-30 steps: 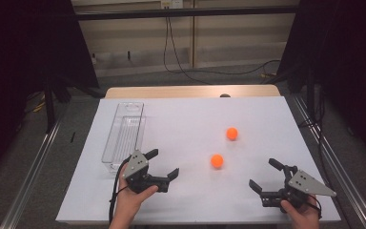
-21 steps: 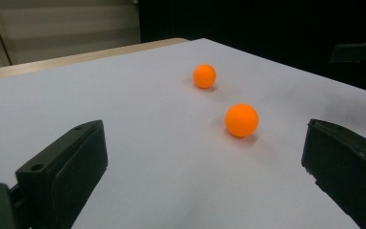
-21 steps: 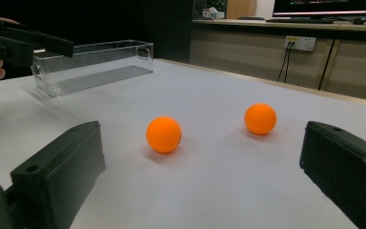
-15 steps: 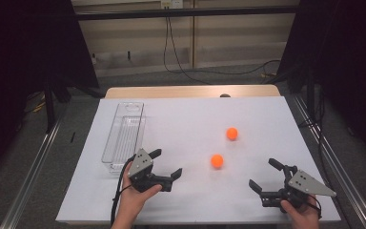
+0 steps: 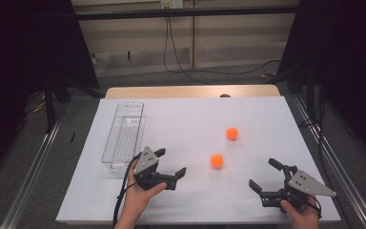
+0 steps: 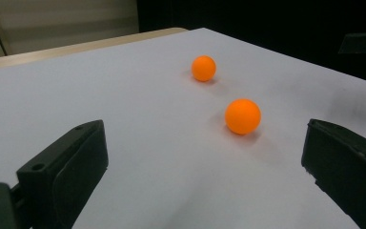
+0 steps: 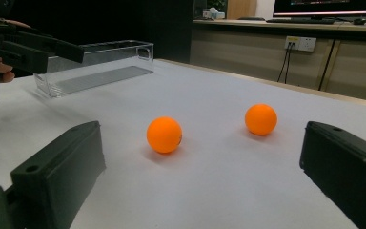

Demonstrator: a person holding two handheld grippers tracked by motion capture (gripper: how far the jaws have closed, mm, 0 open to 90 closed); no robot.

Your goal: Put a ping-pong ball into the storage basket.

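Both claws are released, jaws spread wide, holding nothing. The left gripper [image 5: 170, 162] hovers near the table's [image 5: 186, 119] front edge, the nearer orange ball [image 5: 217, 161] at its 3 o'clock across bare sheet. The right gripper [image 5: 264, 175] sits by the front-right corner, that ball at 10 o'clock. The farther ball [image 5: 232, 133] lies beyond, with open room around it. The clear tray [image 5: 124, 136] runs along the left edge. The right gripper view adds a wall socket [image 7: 300, 44] behind the table.

A clear tray [image 5: 124, 136] lies along the table's [image 5: 186, 119] left edge. Two balls sit right of centre, the far ball [image 5: 232, 133] behind and right of the near ball [image 5: 217, 161].
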